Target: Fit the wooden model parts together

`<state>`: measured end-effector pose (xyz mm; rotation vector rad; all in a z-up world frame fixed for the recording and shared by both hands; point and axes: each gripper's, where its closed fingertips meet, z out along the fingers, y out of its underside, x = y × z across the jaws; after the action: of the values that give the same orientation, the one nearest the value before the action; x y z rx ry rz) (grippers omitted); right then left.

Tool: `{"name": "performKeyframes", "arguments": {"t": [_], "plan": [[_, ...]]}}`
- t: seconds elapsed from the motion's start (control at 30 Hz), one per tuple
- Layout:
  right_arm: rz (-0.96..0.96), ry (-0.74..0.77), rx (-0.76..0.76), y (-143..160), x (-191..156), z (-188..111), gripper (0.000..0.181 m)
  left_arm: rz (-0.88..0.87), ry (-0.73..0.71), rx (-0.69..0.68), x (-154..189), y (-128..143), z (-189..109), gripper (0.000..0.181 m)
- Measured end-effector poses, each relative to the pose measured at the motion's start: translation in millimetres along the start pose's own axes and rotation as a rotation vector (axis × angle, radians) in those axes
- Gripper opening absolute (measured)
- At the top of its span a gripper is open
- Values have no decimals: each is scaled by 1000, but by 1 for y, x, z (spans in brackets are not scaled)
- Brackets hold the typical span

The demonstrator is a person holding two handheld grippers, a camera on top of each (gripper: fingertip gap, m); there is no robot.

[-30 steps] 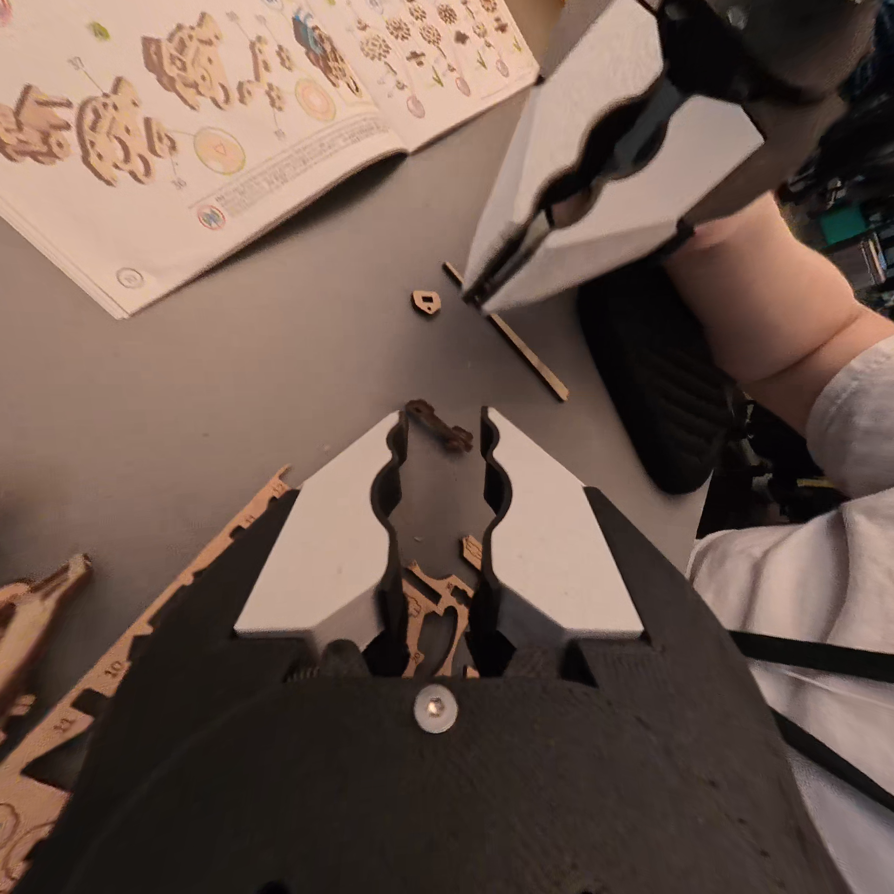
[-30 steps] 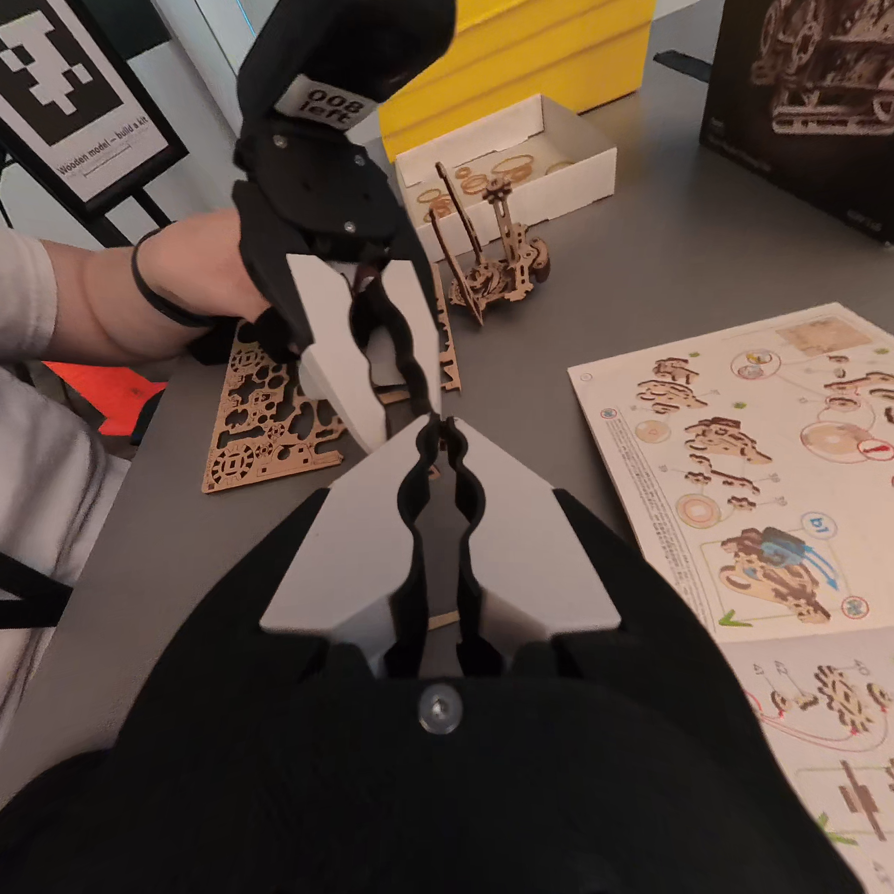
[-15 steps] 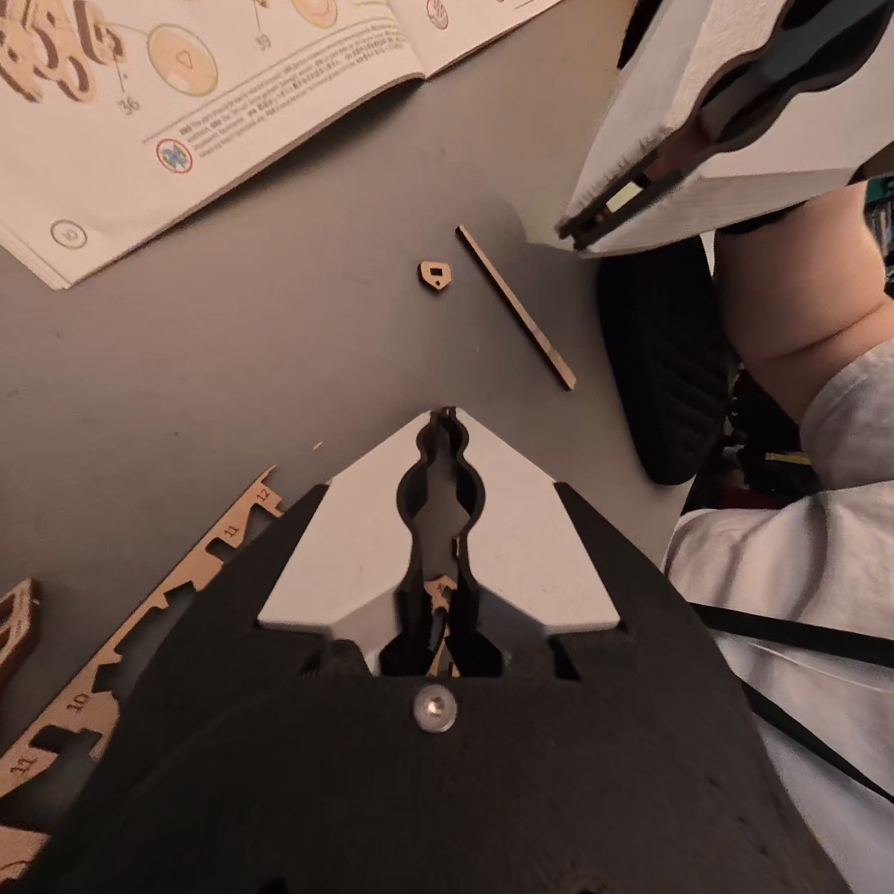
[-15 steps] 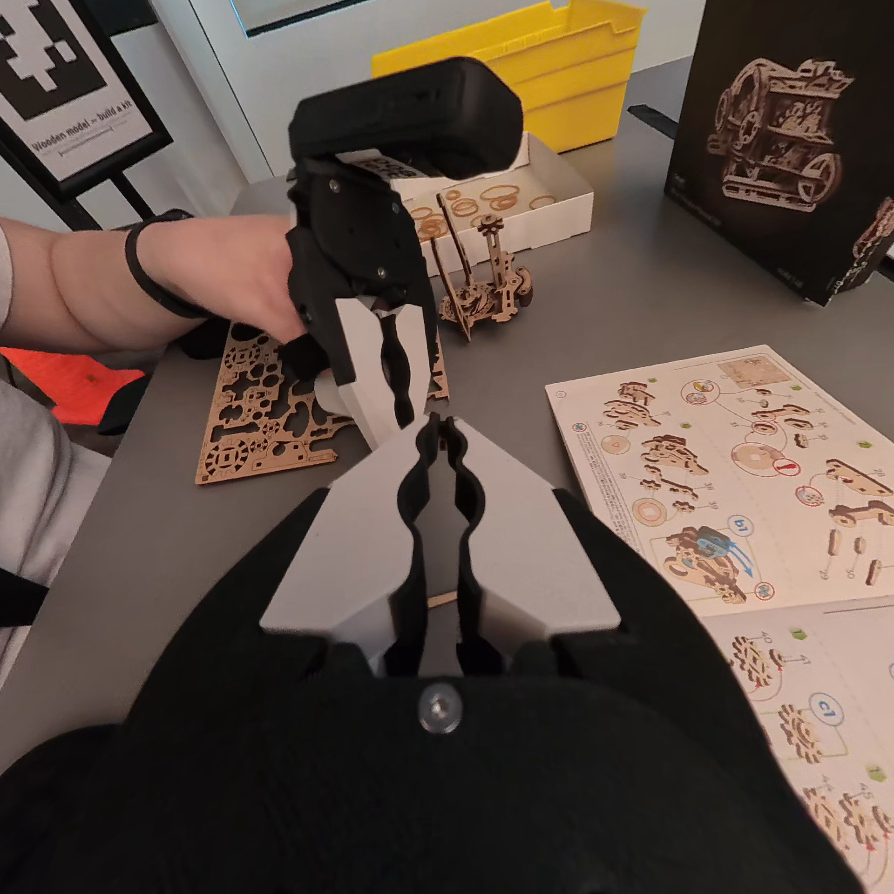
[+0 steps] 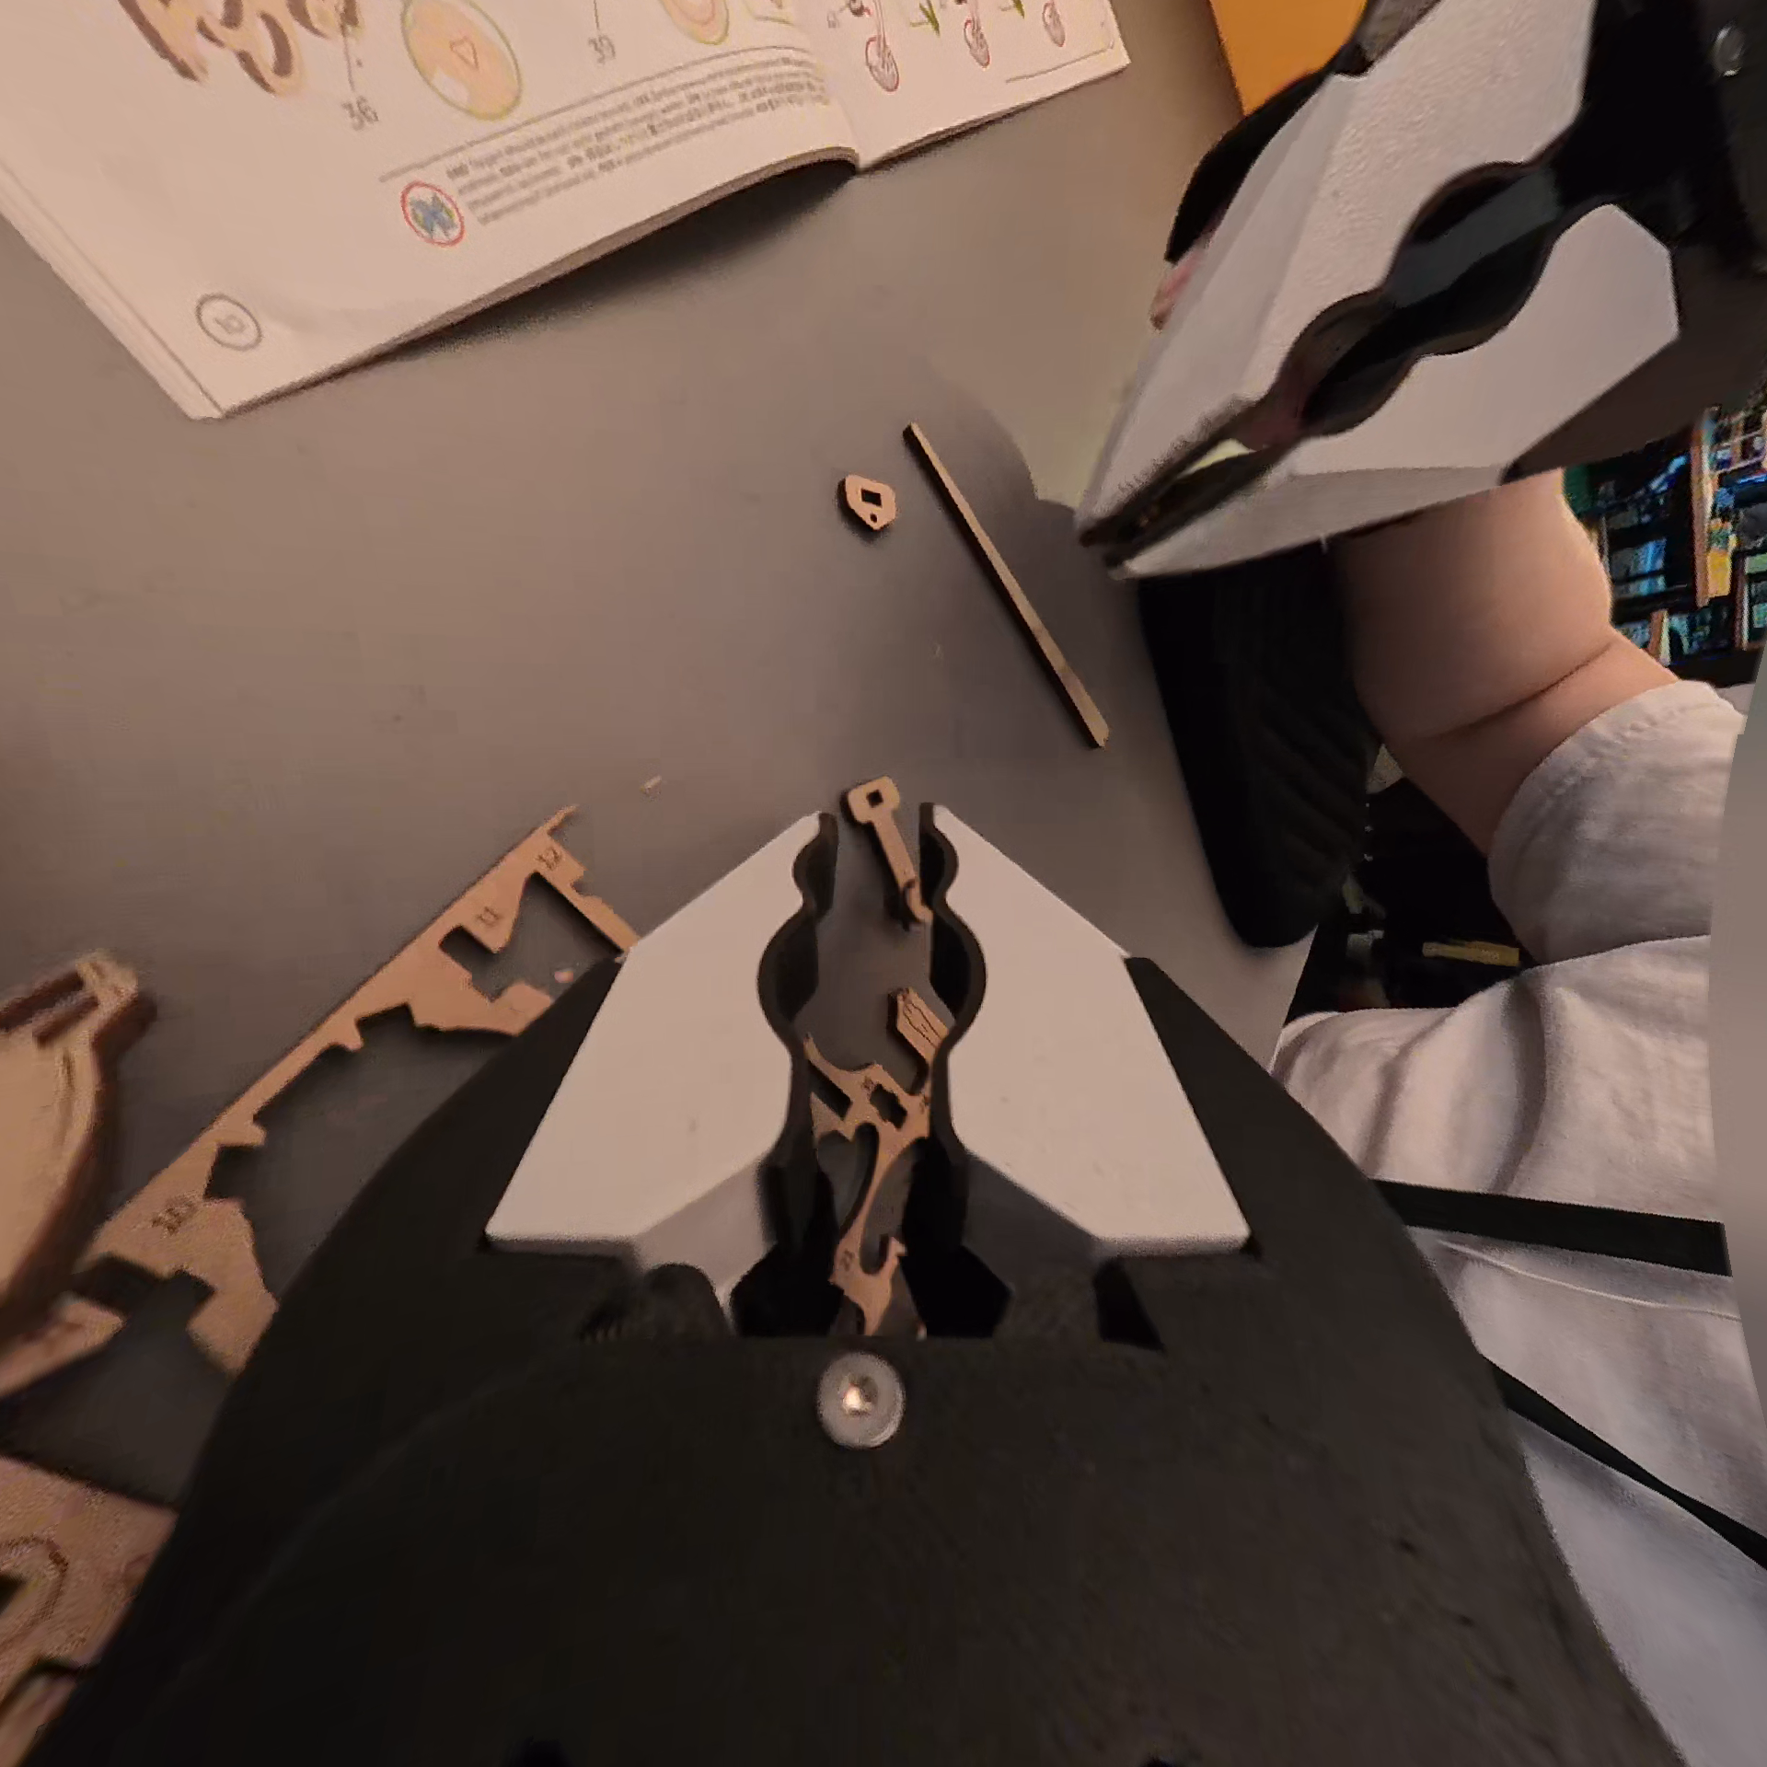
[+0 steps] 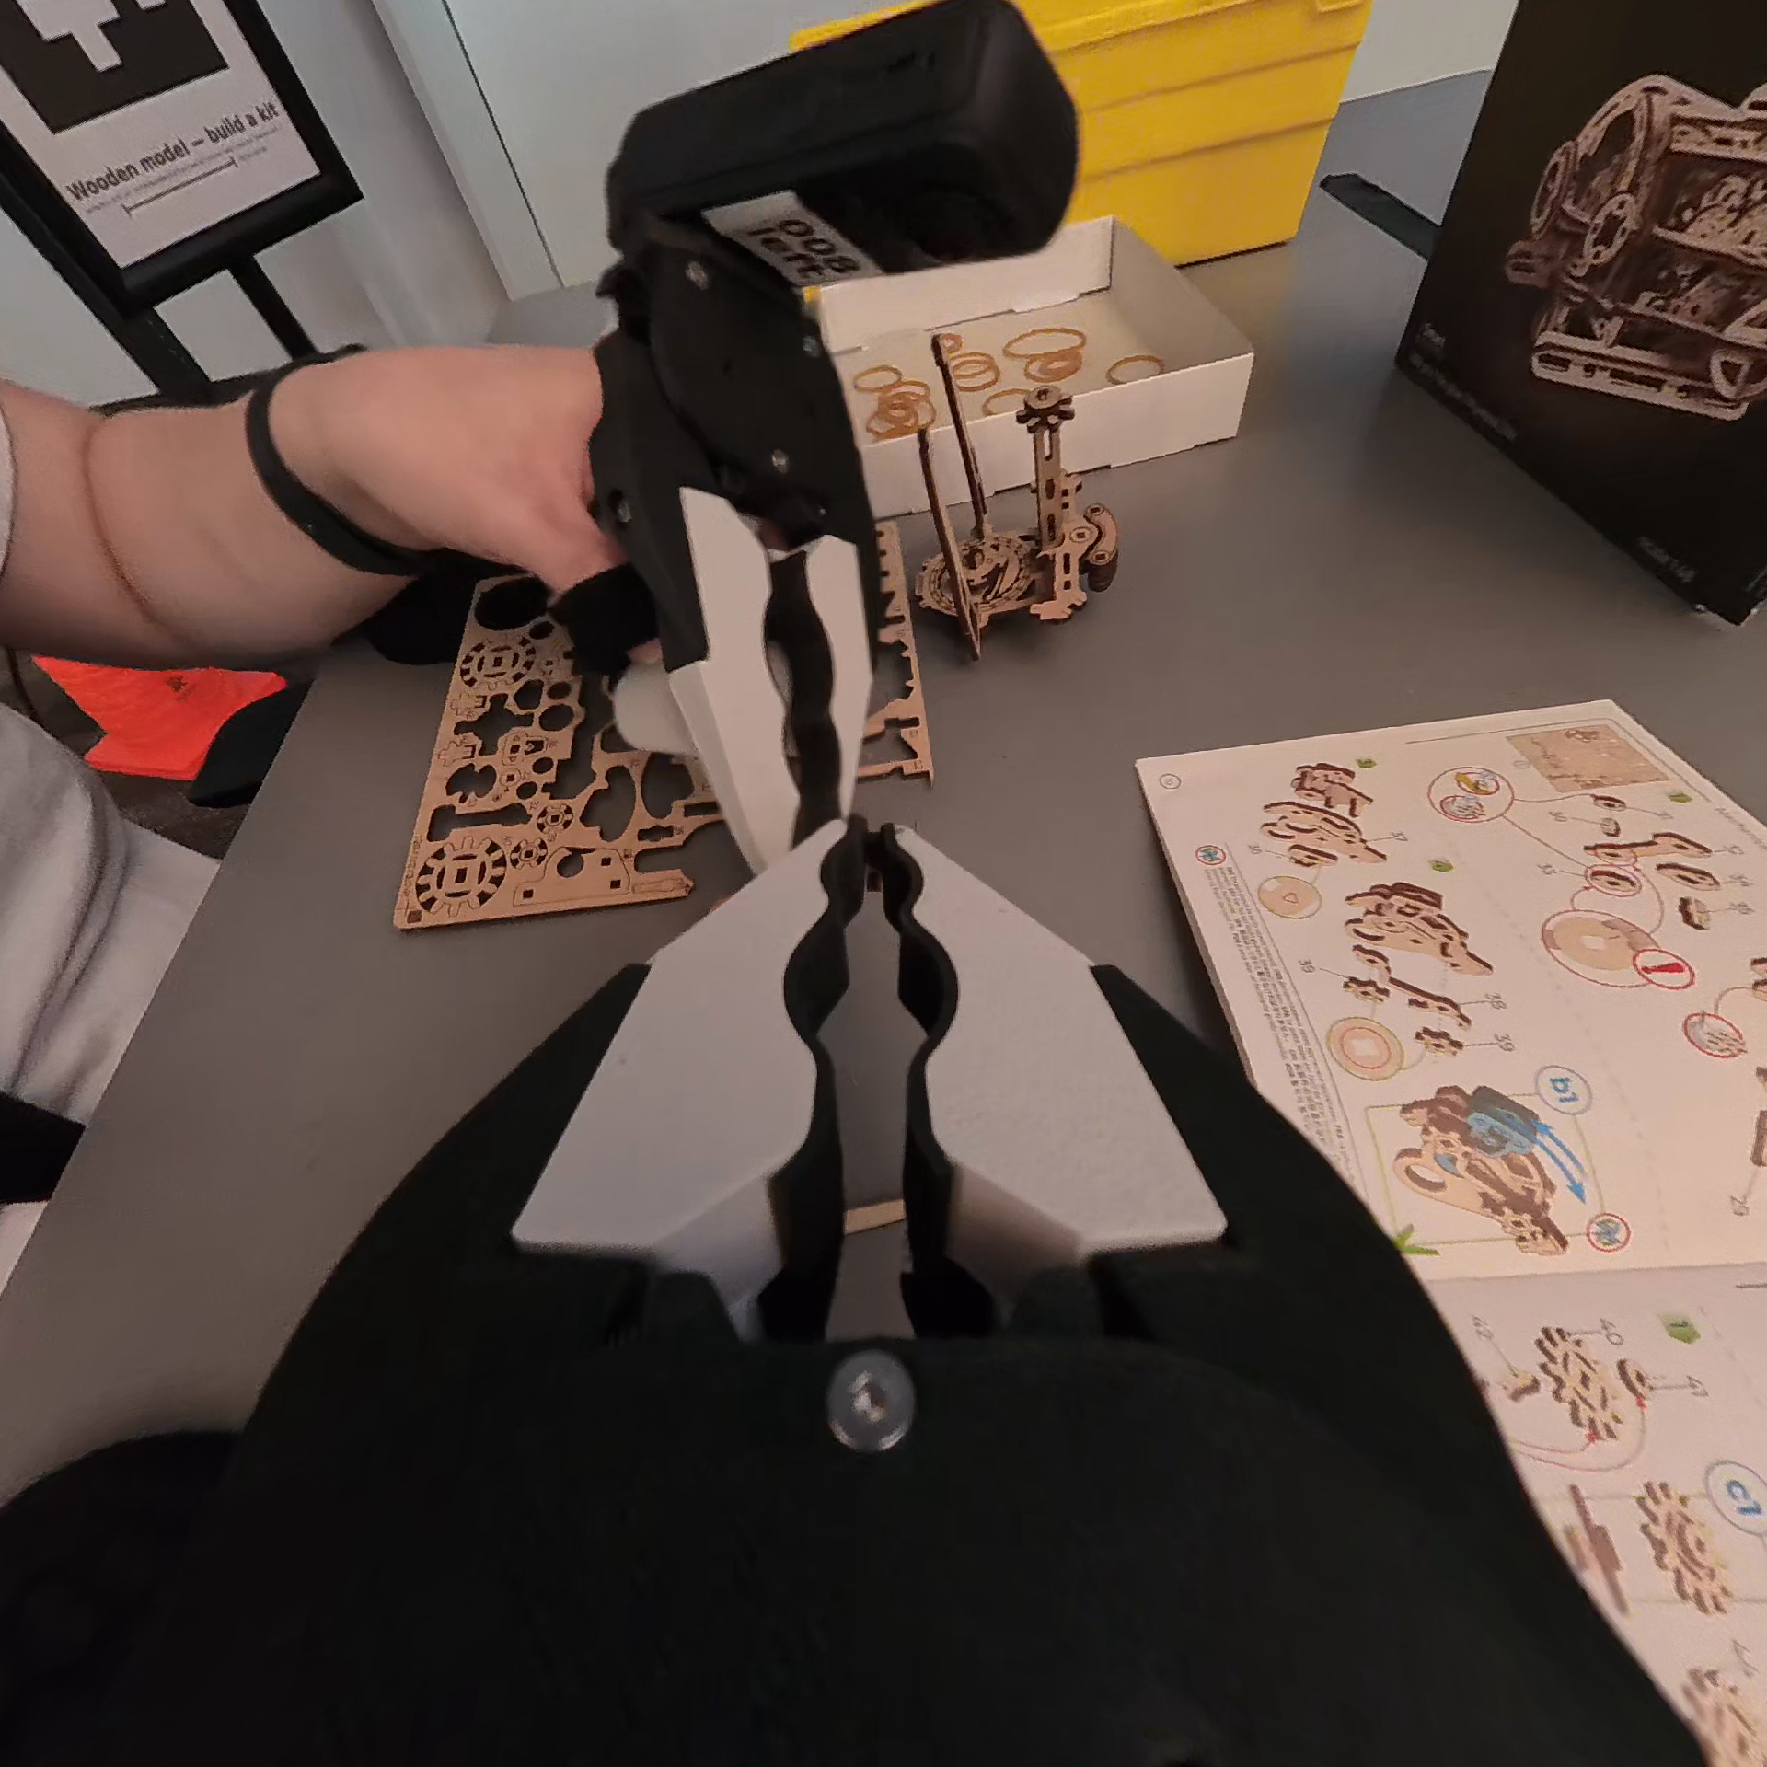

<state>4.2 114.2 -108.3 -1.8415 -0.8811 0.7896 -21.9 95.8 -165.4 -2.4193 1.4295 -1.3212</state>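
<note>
My left gripper (image 5: 875, 832) is slightly open and points down at the grey table. A small key-shaped wooden piece (image 5: 884, 841) lies between its fingertips, close to the right finger; I cannot tell if it touches. A smaller wooden bit (image 5: 920, 1018) lies farther back in the gap. A thin wooden stick (image 5: 1004, 583) and a small shield-shaped piece (image 5: 870, 502) lie just ahead. My right gripper (image 6: 865, 841) is shut and hovers beside them, seen in the left wrist view (image 5: 1109, 550); a speck between its tips is too small to tell. The left gripper (image 6: 808, 813) stands right in front of it.
A punched-out wooden parts sheet (image 6: 535, 794) lies under the left gripper. A part-built wooden model (image 6: 1014, 564), a white box of rings (image 6: 1186, 402), a yellow bin (image 6: 1205, 115) and a black kit box (image 6: 1606, 287) stand behind. An open instruction booklet (image 6: 1434, 956) lies at right. Some 7 cm of space lies between my two pairs of fingers. My left gripper is the nearer one to the smaller wooden bit (image 5: 920, 1018): about 5 cm, against 11 cm. It is also in sight in the right wrist view (image 6: 665, 884). About 9 cm separates my left fingertips from the thin wooden stick (image 5: 1004, 583).
My left gripper closed over the small dark piece half a second ago and has opened again; the piece now lies turned lengthwise between the fingers. My right gripper rose away from the stick.
</note>
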Motion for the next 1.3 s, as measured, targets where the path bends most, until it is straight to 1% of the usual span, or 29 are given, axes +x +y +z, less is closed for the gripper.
{"name": "performKeyframes", "arguments": {"t": [0.03,0.1,0.17,0.23,0.27,0.3,0.37,0.43,0.5,0.53,0.6,0.63,0.73,0.77,0.9,0.97,1.0,1.03,1.07,1.1,1.13,1.17,1.2,1.23,1.3], "plan": [[27,21,2,0,3,1,0,3,7,8,3,2,-2,15],[144,73,19,-1,10,3,0,3,36,27,13,8,-5,15],[279,48,58,-4,4,6,0,14,65,43,23,12,-4,15],[369,13,73,-2,-3,10,0,35,68,26,26,20,1,15],[404,-4,70,0,-7,12,0,53,78,27,28,22,3,12],[442,-24,81,-2,-9,14,0,64,75,55,28,20,0,10],[537,-92,156,-12,-17,12,0,88,93,190,31,2,-14,11],[643,-161,262,-26,-23,8,0,124,151,341,42,-18,-32,14],[727,-230,348,-38,-29,4,0,148,262,428,61,-28,-43,13],[751,-249,376,-42,-31,3,0,153,288,450,65,-30,-47,15],[746,-261,418,-49,-35,2,0,173,329,475,73,-32,-50,15],[739,-255,417,-49,-37,3,0,181,339,491,76,-34,-52,15],[716,-257,453,-56,-41,2,0,202,360,538,82,-36,-57,6],[708,-262,458,-58,-43,1,0,205,367,546,83,-36,-58,1],[633,-220,460,-59,-47,2,0,201,397,542,85,-34,-60,0],[547,-222,407,-58,-52,1,0,226,394,514,87,-30,-58,0],[462,-210,372,-59,-53,-3,1,239,394,493,89,-27,-58,0],[349,-159,325,-59,-50,-7,9,257,378,474,89,-25,-58,0],[229,-110,243,-57,-47,-12,14,280,349,448,87,-22,-56,0],[117,-110,132,-53,-50,-18,17,302,315,419,84,-19,-55,0],[50,-120,29,-52,-52,-21,20,323,290,395,83,-16,-53,0],[23,-150,-54,-53,-56,-23,20,341,271,368,82,-13,-52,0],[23,-212,-136,-53,-64,-24,16,357,248,346,81,-12,-50,0],[37,-273,-221,-51,-71,-25,8,377,224,327,79,-10,-49,0],[52,-296,-330,-49,-71,-19,8,415,203,303,80,-7,-46,0]]}}
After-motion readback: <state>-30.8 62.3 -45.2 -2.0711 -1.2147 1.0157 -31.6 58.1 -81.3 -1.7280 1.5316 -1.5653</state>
